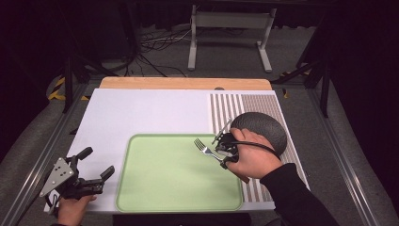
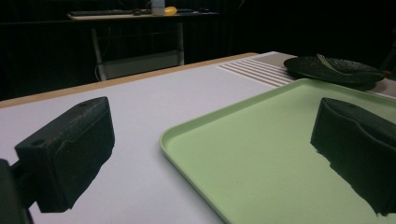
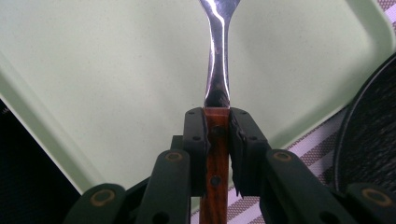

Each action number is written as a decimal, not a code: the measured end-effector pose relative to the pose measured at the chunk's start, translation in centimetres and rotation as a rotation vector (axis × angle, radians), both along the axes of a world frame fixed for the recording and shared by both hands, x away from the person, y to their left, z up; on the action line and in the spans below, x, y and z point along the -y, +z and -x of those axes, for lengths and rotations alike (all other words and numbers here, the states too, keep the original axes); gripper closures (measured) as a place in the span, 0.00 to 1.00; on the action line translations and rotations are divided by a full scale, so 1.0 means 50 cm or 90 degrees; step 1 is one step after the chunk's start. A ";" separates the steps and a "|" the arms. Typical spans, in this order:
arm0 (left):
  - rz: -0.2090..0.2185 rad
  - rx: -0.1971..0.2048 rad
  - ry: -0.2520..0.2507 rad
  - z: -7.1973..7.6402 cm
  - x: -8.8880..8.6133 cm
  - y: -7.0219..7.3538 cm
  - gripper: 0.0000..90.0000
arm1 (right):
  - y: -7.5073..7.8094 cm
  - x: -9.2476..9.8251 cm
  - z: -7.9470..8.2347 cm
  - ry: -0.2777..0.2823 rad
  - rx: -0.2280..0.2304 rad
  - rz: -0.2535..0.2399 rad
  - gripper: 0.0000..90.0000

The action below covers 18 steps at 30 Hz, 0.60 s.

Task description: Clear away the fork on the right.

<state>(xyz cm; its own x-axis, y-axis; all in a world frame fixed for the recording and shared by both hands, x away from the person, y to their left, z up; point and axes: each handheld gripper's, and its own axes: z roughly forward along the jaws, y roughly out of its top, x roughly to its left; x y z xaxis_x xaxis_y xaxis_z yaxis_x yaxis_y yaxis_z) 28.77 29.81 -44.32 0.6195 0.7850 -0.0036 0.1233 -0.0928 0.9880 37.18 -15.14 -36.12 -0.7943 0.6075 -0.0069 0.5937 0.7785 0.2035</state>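
A fork (image 1: pixel 205 147) with a steel head and a wooden handle (image 3: pixel 215 154) is clamped in my right gripper (image 1: pixel 225 151), which is shut on the handle. Its tines hang over the right part of the pale green tray (image 1: pixel 155 188). In the right gripper view the steel neck (image 3: pixel 218 60) rises from between the jaws above the tray floor (image 3: pixel 102 70). My left gripper (image 1: pixel 96 167) rests open at the table's front left, beside the tray's left rim (image 2: pixel 196 158), with nothing between its pads (image 2: pixel 70 154).
A dark round plate (image 1: pixel 261 128) lies on the striped mat (image 1: pixel 244 106) just right of the tray, close behind my right hand; in the left gripper view the plate (image 2: pixel 334 70) sits at the far right. A white board (image 1: pixel 141 113) covers the table.
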 end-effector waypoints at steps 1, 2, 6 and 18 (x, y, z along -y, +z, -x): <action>0.000 0.000 0.000 0.000 0.000 0.000 0.00 | -0.001 -0.001 -0.001 -0.002 -0.006 -0.003 0.87; 0.000 0.000 0.000 0.000 0.000 0.000 0.00 | -0.003 -0.003 0.000 -0.012 -0.007 -0.006 0.87; 0.000 0.000 0.000 0.000 0.000 0.000 0.00 | -0.005 -0.009 0.000 -0.044 -0.015 -0.020 0.87; 0.001 -0.002 -0.003 0.000 0.000 0.000 0.00 | -0.027 -0.024 -0.007 -0.110 -0.036 -0.030 0.87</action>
<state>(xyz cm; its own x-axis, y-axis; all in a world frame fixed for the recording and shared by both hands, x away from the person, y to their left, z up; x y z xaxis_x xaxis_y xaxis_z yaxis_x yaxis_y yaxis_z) 28.79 29.79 -44.33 0.6230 0.7822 -0.0061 0.1259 -0.0925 0.9877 37.54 -13.96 -37.49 -0.6769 0.7330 0.0669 0.7289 0.6548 0.1999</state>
